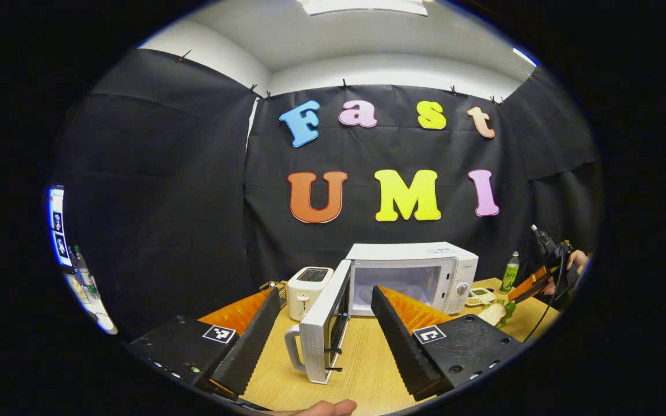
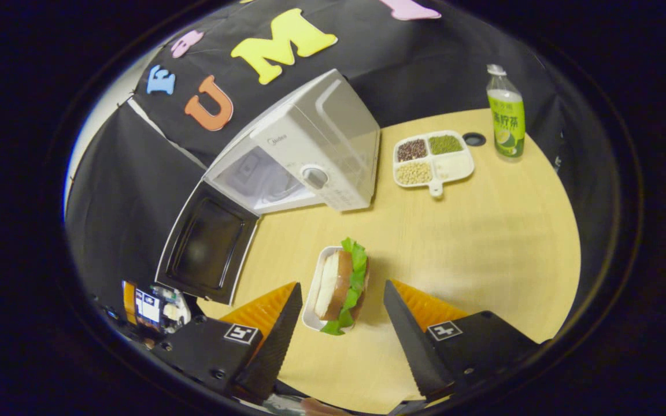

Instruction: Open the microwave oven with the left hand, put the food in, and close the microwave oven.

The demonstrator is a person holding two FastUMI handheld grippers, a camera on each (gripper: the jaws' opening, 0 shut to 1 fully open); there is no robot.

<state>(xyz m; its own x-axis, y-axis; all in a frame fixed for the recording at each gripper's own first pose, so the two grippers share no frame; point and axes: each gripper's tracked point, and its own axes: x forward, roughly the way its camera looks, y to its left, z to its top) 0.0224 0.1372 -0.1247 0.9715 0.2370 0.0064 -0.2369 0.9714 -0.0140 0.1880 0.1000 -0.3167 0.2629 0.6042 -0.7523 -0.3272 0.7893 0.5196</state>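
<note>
In the left gripper view we see our left gripper [image 1: 327, 323] with its fingers spread wide, holding nothing; the edge of the open microwave door [image 1: 324, 329] stands between them, though we cannot tell whether either finger touches it. The door swings out toward us from the white microwave [image 1: 411, 274], whose cavity [image 1: 396, 289] lies open and lit. A white toaster [image 1: 308, 292] sits just left of the microwave on the wooden desk [image 1: 362, 370].

In the right gripper view our right gripper [image 2: 341, 323] also stands with its fingers well apart. Between them lies the food: a sandwich [image 2: 341, 286] of bread and green lettuce in a small white tray [image 2: 311, 300], resting on the desk. The fingers flank the tray on either side and neither one presses on it. The same gripper shows far off at the right edge of the left gripper view, held in a hand [image 1: 573, 266], with the sandwich below it.

Beyond the sandwich, the microwave stands with its door open to the left. To its right sit a white divided dish [image 2: 434, 162] with grains and beans in its compartments, and an upright green bottle [image 2: 506, 115] with a green label. The microwave bears a small logo and the bottle a printed label; both are too small for us to read.
</note>
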